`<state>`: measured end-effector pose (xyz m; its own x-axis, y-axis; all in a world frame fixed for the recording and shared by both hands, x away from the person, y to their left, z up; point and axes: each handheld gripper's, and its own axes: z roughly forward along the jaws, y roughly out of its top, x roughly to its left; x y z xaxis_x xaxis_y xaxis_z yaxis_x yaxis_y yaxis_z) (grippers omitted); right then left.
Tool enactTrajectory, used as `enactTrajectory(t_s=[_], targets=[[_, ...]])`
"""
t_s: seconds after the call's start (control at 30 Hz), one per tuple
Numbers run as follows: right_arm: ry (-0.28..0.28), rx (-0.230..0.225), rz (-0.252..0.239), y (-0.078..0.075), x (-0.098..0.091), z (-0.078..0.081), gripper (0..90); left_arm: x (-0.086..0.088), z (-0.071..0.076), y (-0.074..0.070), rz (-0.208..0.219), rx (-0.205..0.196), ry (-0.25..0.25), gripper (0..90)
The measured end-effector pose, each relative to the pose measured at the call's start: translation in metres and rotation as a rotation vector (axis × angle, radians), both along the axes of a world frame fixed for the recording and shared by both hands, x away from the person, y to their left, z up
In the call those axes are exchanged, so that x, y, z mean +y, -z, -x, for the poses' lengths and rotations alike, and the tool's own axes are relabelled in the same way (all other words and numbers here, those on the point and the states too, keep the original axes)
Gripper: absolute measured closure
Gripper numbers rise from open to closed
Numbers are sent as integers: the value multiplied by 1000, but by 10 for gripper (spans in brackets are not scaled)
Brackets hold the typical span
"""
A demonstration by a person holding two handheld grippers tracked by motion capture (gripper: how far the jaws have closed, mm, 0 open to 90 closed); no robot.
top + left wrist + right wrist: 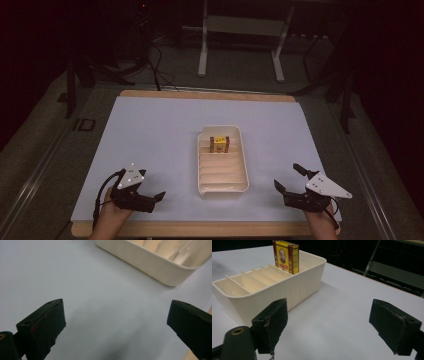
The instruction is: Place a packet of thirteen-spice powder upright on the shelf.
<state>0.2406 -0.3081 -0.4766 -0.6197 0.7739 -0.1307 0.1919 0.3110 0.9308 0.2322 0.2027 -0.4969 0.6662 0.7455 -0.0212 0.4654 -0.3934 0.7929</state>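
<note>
A cream plastic tray with slotted dividers is seen at the middle of the pale blue mat, and everything here is placed against that tray. One small yellow and dark red cardboard box is found standing in a slot near the tray's far end. By the look of it, that box has been filed already: it is seated between two dividers and nothing is touching it. The slots nearer the person are seen bare, so if more filing is meant, it is judged to be left undone; no other box is spotted on the mat.

The box's pose is caught well in the right gripper view. The box is set upright, its long axis vertical, rising above the tray's rim. Its printed face is turned down the tray's length towards the near end, and its width is laid across the tray, parallel with the dividers.

The left gripper is held low, left of the tray's near end, with its jaws spread wide and nothing between them. In the left gripper view, a corner of the tray is seen ahead. The right gripper is held to the right of the tray's near end, jaws likewise parted and empty. Both are kept well apart from the box.
</note>
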Motion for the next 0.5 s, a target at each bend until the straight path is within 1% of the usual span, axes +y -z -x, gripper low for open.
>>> enactTrajectory(t_s=[0.03, 0.13, 0.23, 0.4, 0.5], targets=[[-1, 0, 2, 1, 0, -1, 153, 1, 0, 0, -5, -9, -7, 22], [1, 12, 3, 3, 0, -2, 153, 3, -1, 1, 3, -5, -3, 22], [1, 12, 6, 3, 1, -2, 153, 3, -1, 1, 11, 0, 3, 22], [3, 16, 6, 3, 0, -3, 153, 2, -1, 1, 9, 0, 9, 22], [-1, 17, 7, 4, 0, -3, 153, 1, -1, 1, 4, -1, 0, 22]])
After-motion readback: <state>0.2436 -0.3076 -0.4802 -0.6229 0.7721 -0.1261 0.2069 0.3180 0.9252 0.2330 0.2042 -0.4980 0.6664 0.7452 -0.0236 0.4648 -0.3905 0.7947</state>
